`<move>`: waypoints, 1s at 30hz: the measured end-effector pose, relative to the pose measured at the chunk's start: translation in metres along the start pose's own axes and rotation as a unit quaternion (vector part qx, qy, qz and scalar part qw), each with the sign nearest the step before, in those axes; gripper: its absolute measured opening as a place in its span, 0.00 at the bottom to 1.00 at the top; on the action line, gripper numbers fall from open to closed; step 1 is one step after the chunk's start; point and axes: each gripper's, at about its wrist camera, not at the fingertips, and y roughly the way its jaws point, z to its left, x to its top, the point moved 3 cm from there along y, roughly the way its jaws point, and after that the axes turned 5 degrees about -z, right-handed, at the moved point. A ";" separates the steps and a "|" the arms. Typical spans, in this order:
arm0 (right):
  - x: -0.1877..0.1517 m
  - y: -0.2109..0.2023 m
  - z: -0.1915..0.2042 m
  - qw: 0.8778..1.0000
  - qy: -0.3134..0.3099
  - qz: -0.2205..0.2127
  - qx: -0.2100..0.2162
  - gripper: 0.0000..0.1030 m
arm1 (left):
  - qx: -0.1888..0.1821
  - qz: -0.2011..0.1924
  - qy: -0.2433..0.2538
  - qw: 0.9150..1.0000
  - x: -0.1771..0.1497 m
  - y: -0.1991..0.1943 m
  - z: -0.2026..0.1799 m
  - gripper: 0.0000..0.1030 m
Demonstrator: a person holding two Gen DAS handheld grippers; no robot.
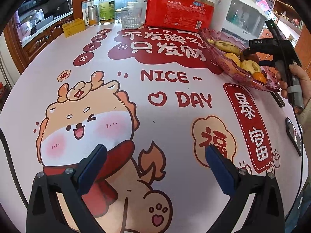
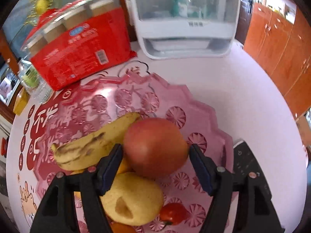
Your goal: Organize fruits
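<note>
Your tabletop (image 1: 165,101), covered in a red-and-cream cartoon print, fills the left wrist view. Along its far edge stand a white dish cabinet (image 2: 184,19), a red pack of paper cups (image 1: 180,11), a clear bottle (image 1: 107,5) and a glass (image 1: 131,19). Near the right edge sits the pink plate (image 2: 136,97) with the fruit.

Your left gripper (image 1: 155,155) hangs wide open over the bare print, nothing between its blue pads. Your right gripper (image 2: 155,161) is over the plate, jaws apart around the red apple (image 2: 155,145); a thin gap shows beside each pad, so the apple sits on the plate rather than being squeezed.

A spotted banana (image 2: 93,147) lies just left of the apple and touches the left finger. A yellow pear (image 2: 132,198) sits below the apple, partly covered by that finger. A small red fruit (image 2: 173,211) and something orange at the bottom edge are cut off and hard to name.

Only the left wrist view shows your right hand (image 1: 297,81) and a phone (image 1: 294,134) at the right edge; there the apple is hidden behind the gripper.
</note>
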 end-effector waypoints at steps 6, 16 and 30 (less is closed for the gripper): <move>-0.005 -0.043 0.017 0.999 -0.023 -0.039 0.029 0.70 | -0.002 0.006 -0.010 1.000 0.000 -0.004 0.001 0.98; -0.078 -0.122 0.045 0.993 -0.048 -0.070 0.087 0.70 | 0.000 -0.019 -0.011 1.000 0.000 -0.040 -0.003 0.98; -0.205 -0.224 0.073 0.989 -0.052 -0.087 0.104 0.70 | 0.004 -0.039 -0.037 0.999 -0.021 -0.115 -0.001 1.00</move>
